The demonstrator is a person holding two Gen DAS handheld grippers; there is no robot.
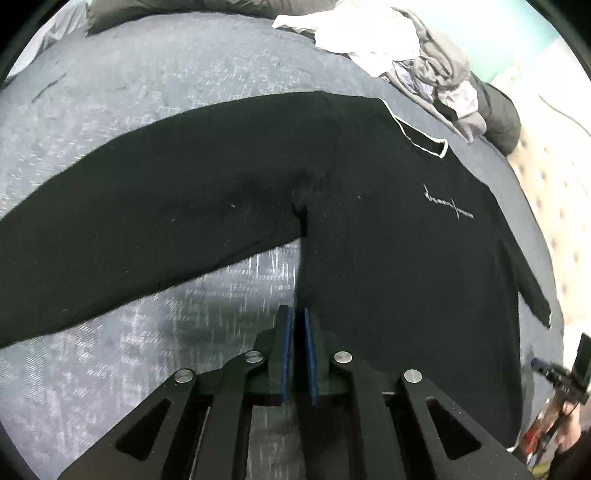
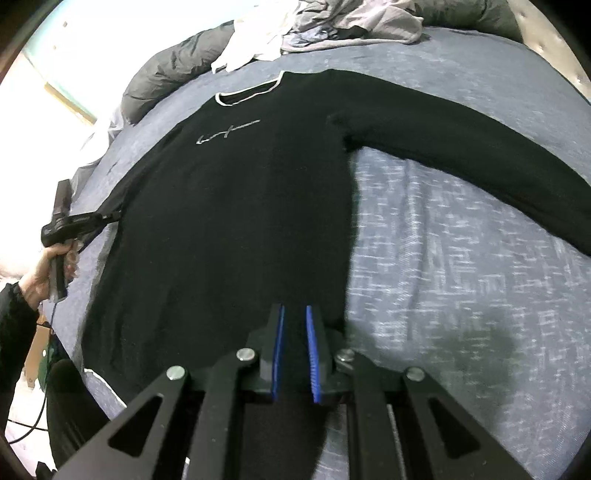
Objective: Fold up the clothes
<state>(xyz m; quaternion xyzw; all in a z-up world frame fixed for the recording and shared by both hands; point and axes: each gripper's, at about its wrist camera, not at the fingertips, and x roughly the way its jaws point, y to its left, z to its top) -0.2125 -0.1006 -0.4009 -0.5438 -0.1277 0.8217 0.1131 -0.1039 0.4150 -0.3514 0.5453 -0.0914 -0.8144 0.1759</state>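
Note:
A black long-sleeved sweater (image 1: 388,258) with a white-trimmed collar and small chest lettering lies flat on the bed. One sleeve (image 1: 129,229) stretches out to the left. My left gripper (image 1: 297,317) is shut on the sweater's side edge below that armpit. In the right wrist view the sweater (image 2: 221,221) fills the middle, and its other sleeve (image 2: 480,155) runs off to the right. My right gripper (image 2: 294,314) is shut on the black cloth near the hem, which fills the gap between its blue pads. Each view shows the other gripper at the sweater's far edge.
The blue-grey bed cover (image 2: 443,295) lies under everything. A pile of white and grey clothes (image 1: 369,33) and a dark pillow (image 1: 498,114) sit at the head of the bed. A tufted headboard (image 1: 554,203) borders it. A hand (image 2: 40,266) holds the left gripper.

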